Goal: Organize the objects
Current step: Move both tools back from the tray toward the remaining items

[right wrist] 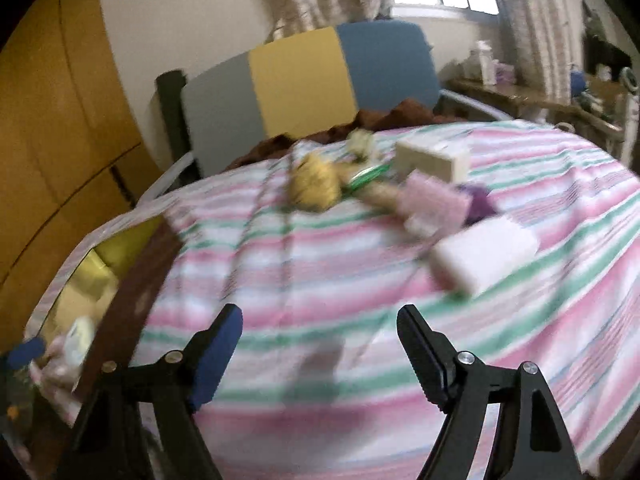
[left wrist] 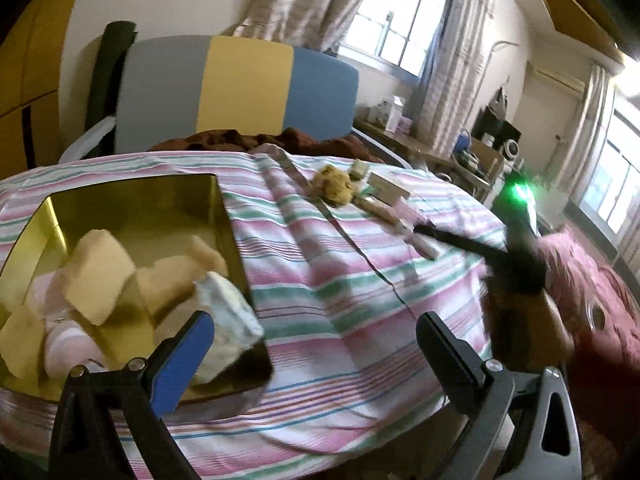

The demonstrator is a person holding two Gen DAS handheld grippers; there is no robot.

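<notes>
A gold tin box [left wrist: 224, 216] lies on the striped bed at the left, holding tan sponges [left wrist: 98, 276], a pink sock and a white cloth [left wrist: 228, 312]. My left gripper [left wrist: 316, 332] is open and empty beside the tin's right wall. My right gripper [right wrist: 320, 328] is open and empty above the bedspread; it also shows in the left wrist view [left wrist: 476, 246] at the right. Loose items lie further back: a yellow fluffy object [right wrist: 314, 186], a cream box [right wrist: 432, 160], a pink pad [right wrist: 430, 200], a purple item [right wrist: 478, 200] and a white block [right wrist: 484, 254]. The tin [right wrist: 132, 276] is at the right wrist view's left.
The striped bedspread [left wrist: 340, 280] covers the bed. A grey, yellow and blue headboard [left wrist: 244, 88] stands behind, with a brown blanket [left wrist: 224, 140] at its foot. A cluttered desk [left wrist: 440, 148] and curtained windows are at the right. A red cushion [left wrist: 592, 280] lies at the bed's right.
</notes>
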